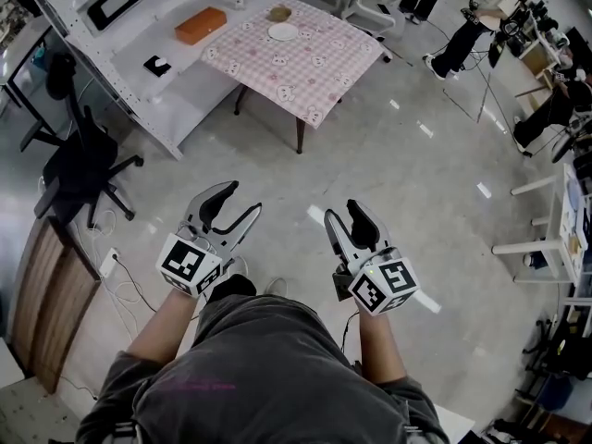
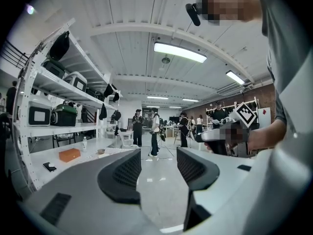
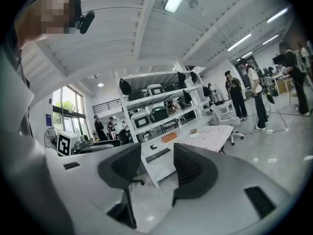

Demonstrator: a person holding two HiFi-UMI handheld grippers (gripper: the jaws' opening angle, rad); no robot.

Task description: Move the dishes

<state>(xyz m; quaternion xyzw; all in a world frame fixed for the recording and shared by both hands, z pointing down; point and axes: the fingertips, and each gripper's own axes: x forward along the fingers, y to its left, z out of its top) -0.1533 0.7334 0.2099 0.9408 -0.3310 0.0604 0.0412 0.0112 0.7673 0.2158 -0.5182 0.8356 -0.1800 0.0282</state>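
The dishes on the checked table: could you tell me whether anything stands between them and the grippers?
Nothing visible does. Only floor lies between the open, empty left gripper and right gripper and the table, where the white plate and small brown bowl sit.

A lab: equipment shelves [image 1: 139, 26], tripods [image 1: 481, 72], office chair [image 1: 79, 169].

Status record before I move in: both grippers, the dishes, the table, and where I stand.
left gripper: open, nothing between the jaws
right gripper: open, nothing between the jaws
table: pink checked cloth, ahead across the floor, likely out of reach
white plate: on the table
brown bowl: on the table, just beyond the plate
orange box: beside the table, not on it
task state: no dish picked up yet
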